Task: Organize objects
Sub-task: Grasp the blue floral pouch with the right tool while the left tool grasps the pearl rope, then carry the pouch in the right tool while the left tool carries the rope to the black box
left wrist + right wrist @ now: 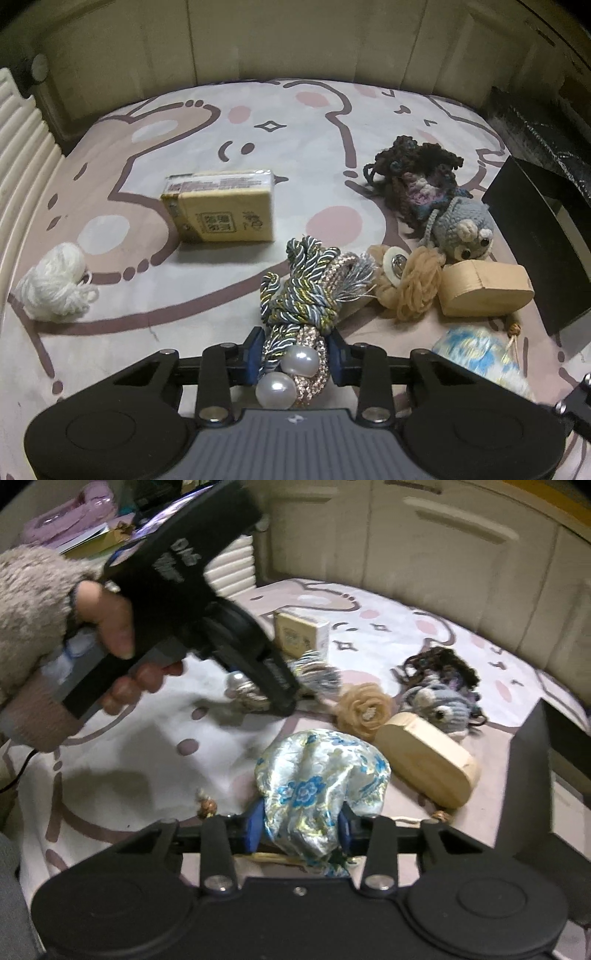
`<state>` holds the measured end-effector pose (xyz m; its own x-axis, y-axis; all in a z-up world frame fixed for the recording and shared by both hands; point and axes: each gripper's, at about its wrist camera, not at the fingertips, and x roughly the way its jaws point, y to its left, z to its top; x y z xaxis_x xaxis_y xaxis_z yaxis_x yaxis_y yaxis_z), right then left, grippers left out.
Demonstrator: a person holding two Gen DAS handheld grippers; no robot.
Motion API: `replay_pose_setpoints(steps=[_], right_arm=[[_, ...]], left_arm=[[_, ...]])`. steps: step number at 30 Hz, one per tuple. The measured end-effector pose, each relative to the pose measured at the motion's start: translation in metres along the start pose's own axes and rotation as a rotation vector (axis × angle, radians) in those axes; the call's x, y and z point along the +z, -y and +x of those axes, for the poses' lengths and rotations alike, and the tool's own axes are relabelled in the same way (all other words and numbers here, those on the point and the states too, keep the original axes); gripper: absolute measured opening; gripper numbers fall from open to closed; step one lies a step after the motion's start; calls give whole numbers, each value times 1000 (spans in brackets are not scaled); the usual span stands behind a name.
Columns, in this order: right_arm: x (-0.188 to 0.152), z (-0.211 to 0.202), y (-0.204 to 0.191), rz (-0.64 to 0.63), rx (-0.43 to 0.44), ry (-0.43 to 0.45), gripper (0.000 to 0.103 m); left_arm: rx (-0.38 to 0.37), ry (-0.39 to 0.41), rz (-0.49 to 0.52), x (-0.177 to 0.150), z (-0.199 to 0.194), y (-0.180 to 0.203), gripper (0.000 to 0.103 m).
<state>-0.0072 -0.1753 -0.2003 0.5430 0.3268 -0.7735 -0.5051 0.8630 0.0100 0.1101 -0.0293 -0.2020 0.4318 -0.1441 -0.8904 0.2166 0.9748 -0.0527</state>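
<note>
Braided cord (295,306) in left gripper (295,360), bare sheet (122,328) leftward, black box (543,236) rightward.

"Where's the tissue pack (221,206)?"

"On the bed (314,122), left of the crocheted pile (417,177). The yarn ball (55,288) lies further left; the box (484,291) sits right of the fabric flower (410,284)."

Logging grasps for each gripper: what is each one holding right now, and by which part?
Left gripper clamps the twisted rope tassel at its pearl-beaded end. Right gripper pinches the blue floral satin pouch near its gathered neck.
</note>
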Motion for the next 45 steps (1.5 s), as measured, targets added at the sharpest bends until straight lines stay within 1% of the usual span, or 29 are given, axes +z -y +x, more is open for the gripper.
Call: replay_pose_setpoints(steps=[5, 14, 19, 27, 31, 38, 43, 45], right_arm=[[6, -9, 6, 29, -67, 40, 40], [17, -35, 7, 10, -127, 127, 41], [25, -55, 11, 15, -154, 186, 41], [40, -85, 21, 2, -215, 250, 41], [45, -99, 35, 4, -256, 274, 41], [55, -131, 73, 21, -353, 321, 41], [55, -148, 101, 36, -404, 330, 41], [54, -151, 114, 50, -415, 326, 41]], left_arm=[[4, 14, -6, -2, -16, -5, 37], [1, 79, -22, 1, -59, -7, 37], [-12, 120, -30, 5, -86, -4, 37], [-44, 148, -26, 12, -112, 3, 37], [-68, 162, -11, 20, -123, 13, 37], [-122, 219, 17, 43, -145, 38, 37], [-169, 229, 36, 62, -152, 66, 37], [-168, 234, 50, 70, -152, 80, 37]])
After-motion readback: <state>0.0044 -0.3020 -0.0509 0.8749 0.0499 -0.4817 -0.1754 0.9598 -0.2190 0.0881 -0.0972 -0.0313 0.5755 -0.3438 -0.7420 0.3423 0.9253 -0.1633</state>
